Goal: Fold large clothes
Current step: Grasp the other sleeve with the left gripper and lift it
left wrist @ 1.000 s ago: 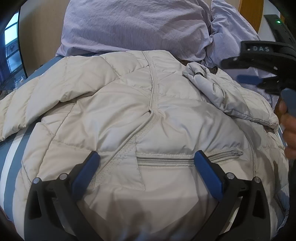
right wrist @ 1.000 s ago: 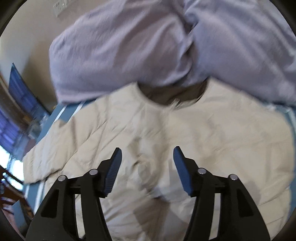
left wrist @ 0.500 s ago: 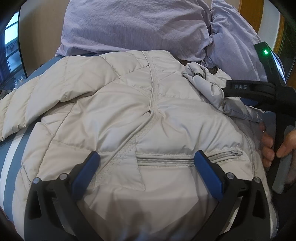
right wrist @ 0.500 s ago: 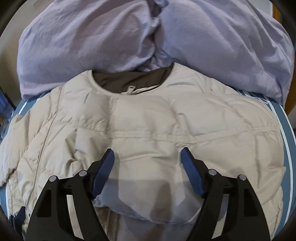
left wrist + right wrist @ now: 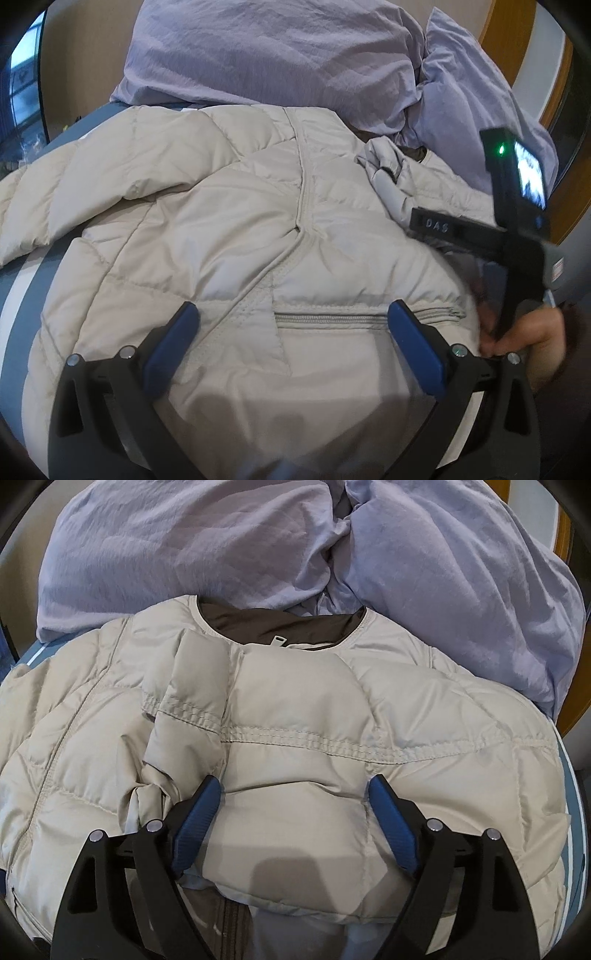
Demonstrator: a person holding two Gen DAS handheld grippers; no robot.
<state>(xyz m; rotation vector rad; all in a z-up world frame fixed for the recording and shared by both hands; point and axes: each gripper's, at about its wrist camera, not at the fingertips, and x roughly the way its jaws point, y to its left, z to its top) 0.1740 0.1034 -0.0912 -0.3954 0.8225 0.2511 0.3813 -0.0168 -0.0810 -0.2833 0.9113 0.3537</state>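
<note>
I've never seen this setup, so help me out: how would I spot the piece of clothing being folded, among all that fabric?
Start at the bed with the blue striped cover, where crumpled lilac bedding is heaped at the far end. In front of that heap lies the jacket. Unlike the thin lilac cloth, it is beige, puffy and quilted with stitched seams, and has a dark brown lining at the neck.

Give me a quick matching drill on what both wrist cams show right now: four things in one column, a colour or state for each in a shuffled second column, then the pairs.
Things:
1. puffer jacket
2. pillows
3. collar lining
4. pocket zipper

Colour or state:
A. dark brown
B. lavender, heaped behind the jacket
C. zipped closed
D. beige, spread on the striped blue bed cover

Pairs: 1-D, 2-B, 3-A, 4-C
</note>
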